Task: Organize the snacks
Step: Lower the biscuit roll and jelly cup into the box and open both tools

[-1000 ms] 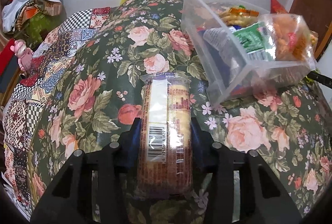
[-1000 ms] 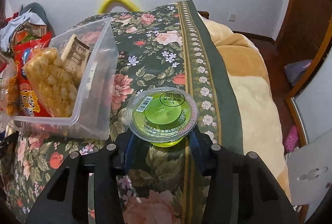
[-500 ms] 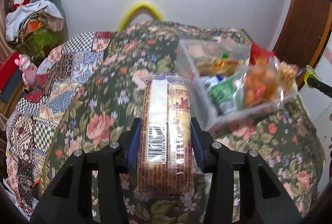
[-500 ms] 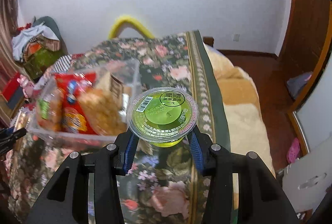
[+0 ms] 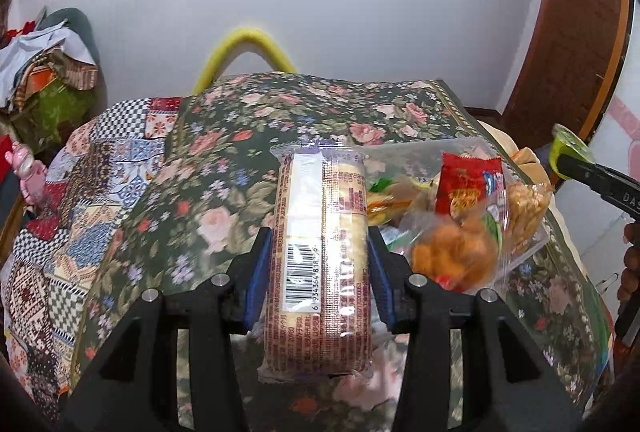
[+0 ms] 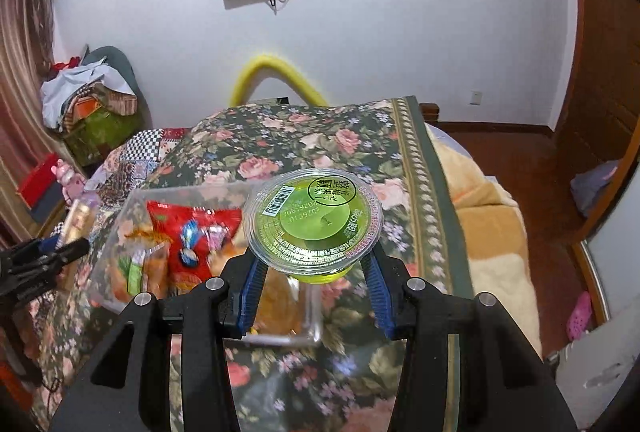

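My left gripper [image 5: 318, 252] is shut on a long wrapped biscuit pack [image 5: 320, 252] with a barcode, held above the floral bedspread. My right gripper [image 6: 314, 268] is shut on a green jelly cup [image 6: 314, 220] with a clear lid, held above the bed. A clear plastic bin [image 6: 120, 228] full of snack bags sits on the bed, to the right of the biscuit pack in the left wrist view [image 5: 524, 248] and left of the cup in the right wrist view. The right gripper with the cup shows at the right edge of the left wrist view [image 5: 568, 156].
The bed is covered by a dark floral spread [image 5: 280, 120] and a patchwork quilt [image 5: 80, 192] on the left. A beige blanket [image 6: 492, 232] lies on the right. A yellow arched tube [image 6: 272, 72] stands behind the bed. Clothes pile [image 6: 88, 92] at left.
Both grippers have risen and pulled back from the bed with their snacks. The bin now looks smaller and lower in both views.
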Demonstrator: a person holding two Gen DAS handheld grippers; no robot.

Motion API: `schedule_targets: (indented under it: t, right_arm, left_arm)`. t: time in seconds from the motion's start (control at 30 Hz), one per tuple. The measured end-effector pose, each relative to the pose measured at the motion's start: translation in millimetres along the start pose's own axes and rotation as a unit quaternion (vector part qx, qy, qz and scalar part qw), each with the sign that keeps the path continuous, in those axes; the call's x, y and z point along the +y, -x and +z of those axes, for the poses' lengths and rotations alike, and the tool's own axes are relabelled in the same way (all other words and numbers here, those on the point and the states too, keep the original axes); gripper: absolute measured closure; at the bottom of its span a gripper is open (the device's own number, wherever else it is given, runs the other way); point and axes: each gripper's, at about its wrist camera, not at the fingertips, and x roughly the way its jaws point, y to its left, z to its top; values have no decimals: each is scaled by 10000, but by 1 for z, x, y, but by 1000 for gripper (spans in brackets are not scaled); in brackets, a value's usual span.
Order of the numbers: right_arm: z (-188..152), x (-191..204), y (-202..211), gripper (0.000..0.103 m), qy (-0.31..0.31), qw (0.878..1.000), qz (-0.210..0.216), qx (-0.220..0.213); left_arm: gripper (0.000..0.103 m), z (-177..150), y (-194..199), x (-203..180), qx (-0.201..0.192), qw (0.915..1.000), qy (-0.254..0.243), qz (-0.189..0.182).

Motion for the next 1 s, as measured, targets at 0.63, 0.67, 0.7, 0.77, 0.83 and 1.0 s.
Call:
schedule_targets:
  t: [0.63,0.67,0.7,0.77,0.83,1.0]
  right_arm:
    - [3,10,-59,60,12,9988,42,483]
    - [2,10,-61,60,20,9986,48,518]
    - [1,9,-62,59,6,9984,98,557]
    - [1,8,-61,57,-53,9982,129,586]
    - [3,6,-55,56,-95,9986,157,501]
    - [9,11,-35,56,49,9996,94,277]
  left_arm:
    - [58,26,-56,-11,327,9994,86,-74]
    - [58,25,-57,-12,343,9993,81,-86]
    - [58,24,-57,-12,324,9994,71,-80]
    - [57,23,-53,-15,247,9997,-24,-37]
    - [56,24,-47,-17,177,9998,-92,-27]
    - [55,26,-28,-18,69,9999,-86,-107]
